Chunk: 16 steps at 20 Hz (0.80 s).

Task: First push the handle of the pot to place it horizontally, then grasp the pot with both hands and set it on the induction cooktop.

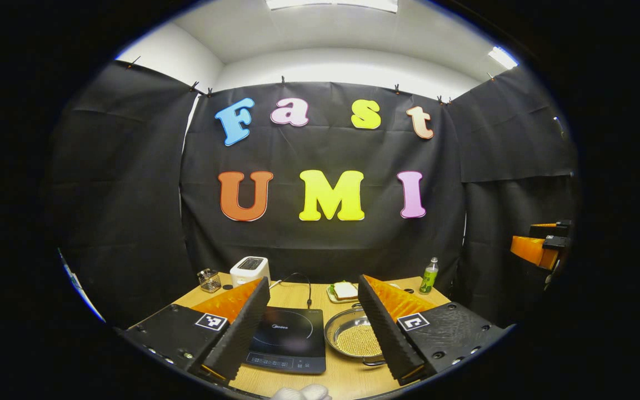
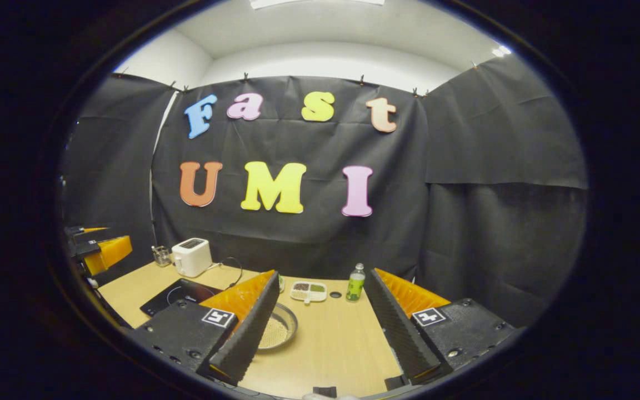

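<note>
**Pot waits beside cooktop as both grippers hang wide over the table**

A round, shallow metal pot [image 1: 351,333] sits on the pale wooden table [image 1: 348,375], just right of the flat, glossy black cooktop [image 1: 289,339]. Its floor is covered by a bed of small pale grains. A thin metal handle shows at its near rim; how the handle lies cannot be told.

In the left gripper view, the left gripper [image 1: 318,339] hangs above the table with its jaws spread wide, holding nothing, their inner faces ribbed; the cooktop and pot show between and behind them. The right finger hides part of the pot. A gloved hand [image 1: 300,393] peeks in at the near edge.

In the right gripper view, the right gripper [image 2: 320,339] is likewise wide apart and empty over bare wood, with the pot partly behind its left finger.

Toward the far wall stand a boxy white toaster [image 1: 250,270], a small wire basket [image 1: 209,280], a green bottle [image 2: 355,283] and a divided white tray [image 2: 308,290] holding dark and green fillings. A plate [image 1: 345,291] carries what looks like a sandwich. A black cord [image 1: 299,280] runs along the table behind the cooktop.
</note>
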### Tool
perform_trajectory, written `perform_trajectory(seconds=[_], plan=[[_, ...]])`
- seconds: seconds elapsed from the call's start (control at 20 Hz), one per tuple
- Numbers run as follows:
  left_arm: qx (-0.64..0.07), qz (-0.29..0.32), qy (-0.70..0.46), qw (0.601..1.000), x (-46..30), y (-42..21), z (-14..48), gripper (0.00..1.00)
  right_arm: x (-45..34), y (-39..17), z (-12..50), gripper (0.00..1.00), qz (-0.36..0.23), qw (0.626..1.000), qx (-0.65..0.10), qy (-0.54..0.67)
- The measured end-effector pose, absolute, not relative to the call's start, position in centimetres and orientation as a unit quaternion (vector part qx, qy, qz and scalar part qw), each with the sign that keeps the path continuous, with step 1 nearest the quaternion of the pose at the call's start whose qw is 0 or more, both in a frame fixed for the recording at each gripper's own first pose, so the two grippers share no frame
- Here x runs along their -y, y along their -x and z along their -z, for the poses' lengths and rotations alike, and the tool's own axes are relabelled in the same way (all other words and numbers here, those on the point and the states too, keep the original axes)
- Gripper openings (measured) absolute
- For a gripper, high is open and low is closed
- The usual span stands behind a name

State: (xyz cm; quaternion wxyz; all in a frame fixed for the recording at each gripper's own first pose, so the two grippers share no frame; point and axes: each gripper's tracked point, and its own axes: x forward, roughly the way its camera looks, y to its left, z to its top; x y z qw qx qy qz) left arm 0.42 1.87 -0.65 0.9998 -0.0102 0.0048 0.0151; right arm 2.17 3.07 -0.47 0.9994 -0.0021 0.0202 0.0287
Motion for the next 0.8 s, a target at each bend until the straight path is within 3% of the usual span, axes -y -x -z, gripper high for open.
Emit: perform_trajectory(seconds=[0.15,0.25,0.3,0.35,0.45,0.6,0.65,0.7,0.75,0.8], plan=[[-0.01,-0.017,0.014,1.0,-2.6,0.2,1.4,0.95,-6.1,-3.3,1.5,0.98,-0.056,0.998,-0.039,0.008],[-0.015,-0.026,0.012,0.999,-3.5,0.5,2.1,0.95,-8.6,-4.2,2.3,0.87,-0.078,0.995,-0.053,0.016],[-0.017,-0.03,0.014,0.999,-3.8,0.7,2.4,0.84,-10.2,-4.7,2.7,0.85,-0.094,0.993,-0.064,0.019],[-0.017,-0.035,0.018,0.999,-4.1,1.0,2.6,0.95,-11.5,-5.2,3.6,0.79,-0.107,0.991,-0.078,0.025],[-0.021,-0.048,0.025,0.998,-4.7,1.6,3.2,0.95,-14.3,-6.1,4.9,0.64,-0.14,0.984,-0.102,0.031],[-0.026,-0.05,0.023,0.998,-5.0,2.2,4.0,0.95,-18.0,-7.2,7.0,0.53,-0.178,0.975,-0.133,0.019],[-0.023,-0.052,0.019,0.998,-5.2,2.5,4.1,0.84,-19.3,-7.5,8.3,0.47,-0.189,0.971,-0.148,0.019],[-0.018,-0.054,0.015,0.998,-5.3,2.6,4.1,0.84,-20.5,-7.8,9.4,0.4,-0.201,0.965,-0.165,0.022],[-0.015,-0.057,0.013,0.998,-5.4,2.8,4.2,0.95,-21.7,-8.1,10.4,0.35,-0.212,0.961,-0.177,0.027],[-0.015,-0.059,0.011,0.998,-5.5,3.0,4.5,0.95,-22.6,-8.5,11.5,0.29,-0.22,0.957,-0.188,0.035]])
